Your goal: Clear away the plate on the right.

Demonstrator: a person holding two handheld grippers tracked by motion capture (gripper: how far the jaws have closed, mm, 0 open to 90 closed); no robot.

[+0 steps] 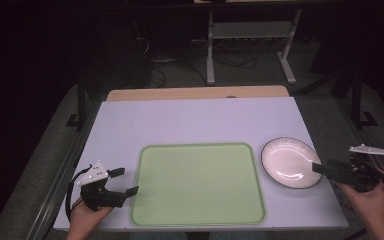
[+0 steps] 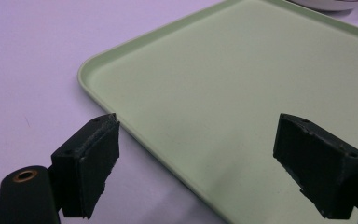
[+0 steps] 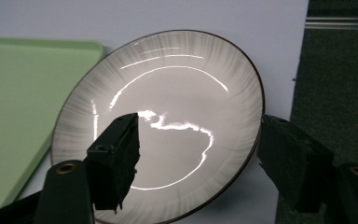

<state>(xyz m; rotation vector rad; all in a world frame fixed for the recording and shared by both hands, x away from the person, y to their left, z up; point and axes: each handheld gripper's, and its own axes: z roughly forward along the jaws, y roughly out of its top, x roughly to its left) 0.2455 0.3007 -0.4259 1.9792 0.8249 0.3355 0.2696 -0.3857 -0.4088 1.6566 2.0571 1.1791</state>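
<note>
A pale green tray point(image 1: 198, 185) lies flat at the middle front of the white table. Just right of it sits a shallow white bowl point(image 1: 290, 162) with a thin dark rim, empty and glossy. My left gripper point(image 1: 121, 182) is open at the tray's left edge; in the left gripper view its jaws straddle the tray's rim point(image 2: 135, 128), one over the table and one over the tray, holding nothing. My right gripper point(image 1: 325, 167) is open at the bowl's right edge. In the right gripper view one jaw hangs over the bowl point(image 3: 168, 116) and the other outside its rim.
A wooden board point(image 1: 197, 93) runs along the table's far edge. Beyond the table stand a white metal frame point(image 1: 250, 45) and cables on a dark floor. The table's right edge point(image 3: 303, 60) is close to the bowl, with dark carpet beyond.
</note>
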